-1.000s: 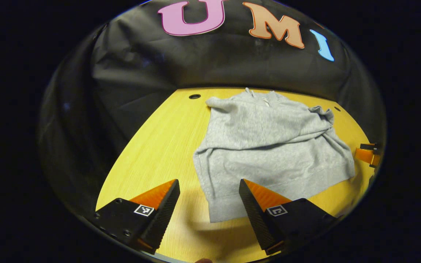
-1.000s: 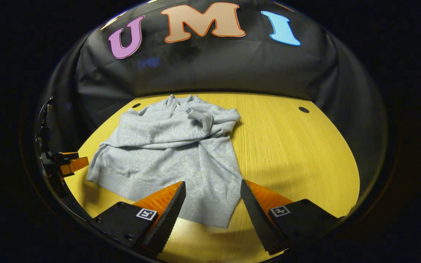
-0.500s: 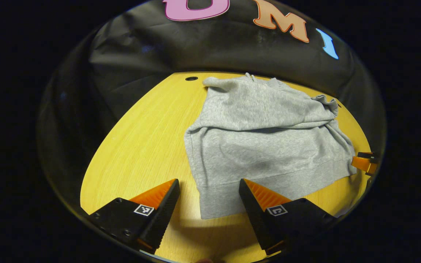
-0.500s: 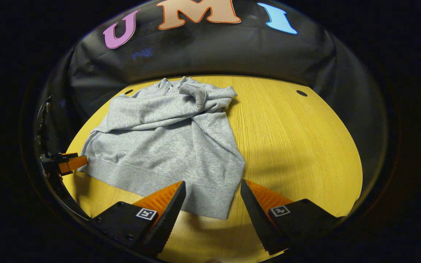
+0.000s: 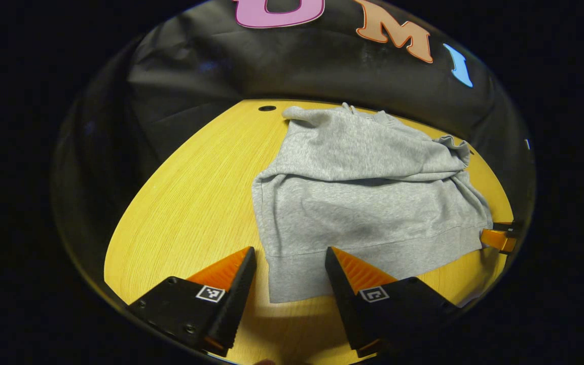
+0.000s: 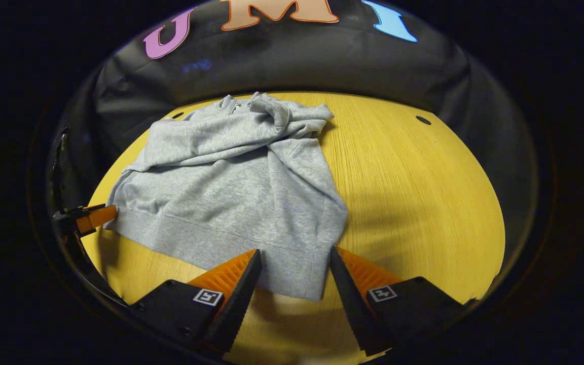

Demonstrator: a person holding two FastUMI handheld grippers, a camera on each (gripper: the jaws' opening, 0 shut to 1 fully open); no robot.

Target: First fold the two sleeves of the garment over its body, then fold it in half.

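Note:
A grey sweatshirt (image 5: 363,203) (image 6: 231,187) lies on the yellow wooden table (image 5: 195,203) (image 6: 413,192), both sleeves folded across its chest near the collar. My left gripper (image 5: 290,263) is open, its fingers straddling the hem's near left corner, which sits between them. My right gripper (image 6: 294,266) is open too, straddling the hem's right corner. In the left gripper view the right gripper's fingertip (image 5: 497,238) shows at the hem's far end. In the right gripper view the left gripper's fingertip (image 6: 92,218) shows at the opposite hem corner.
The table has small round holes (image 5: 267,108) (image 6: 423,120) near its back edge. The black cloth wall (image 5: 292,71) (image 6: 292,66) rises right behind the table. Bare tabletop lies to the left of the sweatshirt in the left gripper view and to its right in the right gripper view.
Both grippers have come forward and down toward the hem, so each hem corner now lies between its fingers. The jaws have narrowed slightly. The sweatshirt has not moved.

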